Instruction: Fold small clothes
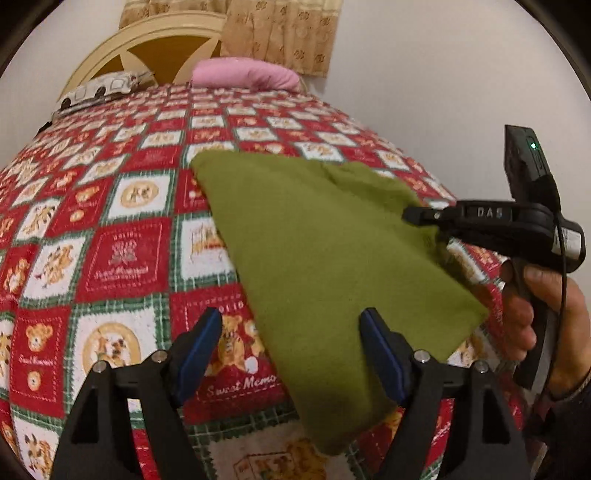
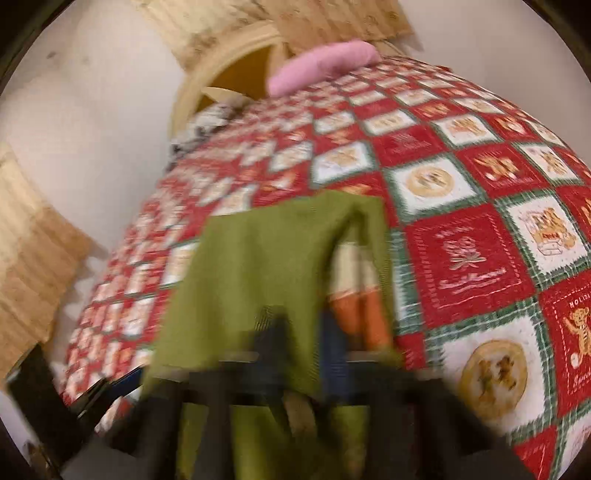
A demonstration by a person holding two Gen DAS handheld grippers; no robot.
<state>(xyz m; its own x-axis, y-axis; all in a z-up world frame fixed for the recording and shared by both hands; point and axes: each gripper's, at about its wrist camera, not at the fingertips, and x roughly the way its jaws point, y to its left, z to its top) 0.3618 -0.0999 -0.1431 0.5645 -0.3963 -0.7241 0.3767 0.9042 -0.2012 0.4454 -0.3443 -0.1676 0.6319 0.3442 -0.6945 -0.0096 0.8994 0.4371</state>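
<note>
A small olive-green garment (image 1: 317, 254) lies spread on the red patchwork bedspread (image 1: 122, 254). My left gripper (image 1: 291, 347) is open, its blue-padded fingers (image 1: 201, 343) hovering over the garment's near left edge, holding nothing. My right gripper (image 1: 417, 216) comes in from the right and is shut on the garment's right edge. In the blurred right wrist view the green cloth (image 2: 258, 266) drapes from the closed right gripper (image 2: 299, 332), lifted off the bedspread (image 2: 469, 251), with a white and orange lining (image 2: 354, 295) showing.
A pink pillow (image 1: 245, 74) and a patterned pillow (image 1: 99, 90) lie at the head of the bed by a cream headboard (image 1: 147, 40). Beige curtains (image 1: 280, 33) hang behind. A hand (image 1: 543, 317) holds the right gripper's handle.
</note>
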